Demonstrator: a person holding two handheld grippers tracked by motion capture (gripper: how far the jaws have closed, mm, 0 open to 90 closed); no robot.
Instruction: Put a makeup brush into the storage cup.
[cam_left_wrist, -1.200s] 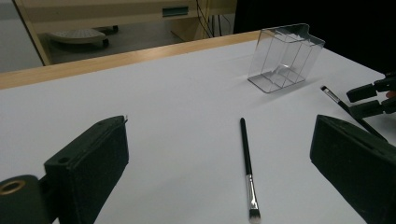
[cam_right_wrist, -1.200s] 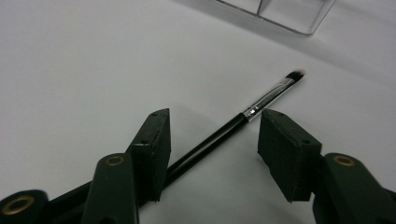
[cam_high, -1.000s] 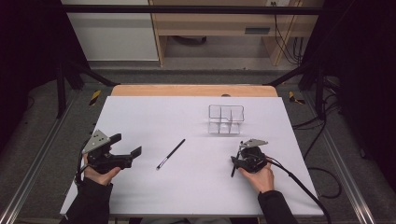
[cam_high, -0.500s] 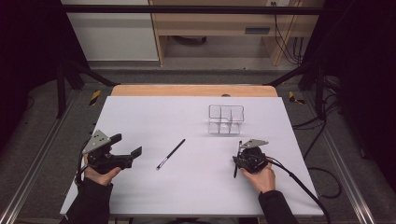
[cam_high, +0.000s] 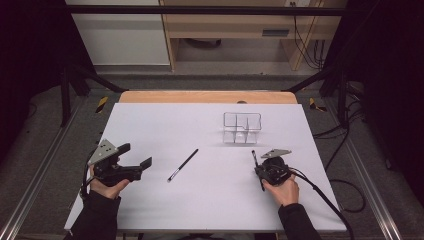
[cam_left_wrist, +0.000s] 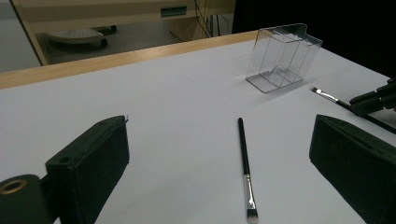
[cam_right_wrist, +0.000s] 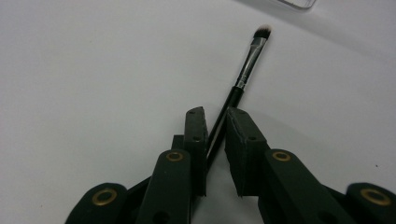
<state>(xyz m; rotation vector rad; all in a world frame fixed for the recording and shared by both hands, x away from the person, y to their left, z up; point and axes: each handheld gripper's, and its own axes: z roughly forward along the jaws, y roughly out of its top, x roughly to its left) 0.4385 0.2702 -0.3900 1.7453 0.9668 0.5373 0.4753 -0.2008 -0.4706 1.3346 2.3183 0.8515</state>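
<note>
A black makeup brush lies on the white table, bristles pointing away, its handle running between the pads of my right gripper. The jaws have just been closing and now pinch the handle. In the high view this brush sits at the right, held by my right gripper. A second black brush lies loose at the table's middle. My left gripper rests at the left, its jaws wide apart with nothing between them. In the left gripper view the loose brush lies ahead of my left gripper.
A clear plastic organiser with several compartments stands upright behind the right gripper, also seen as the organiser in the left gripper view. A wooden strip borders the table's far edge. A cable trails from the right gripper.
The right gripper's jaws have narrowed onto the brush handle. Both hands have stayed where they were, and the loose brush has not moved.
</note>
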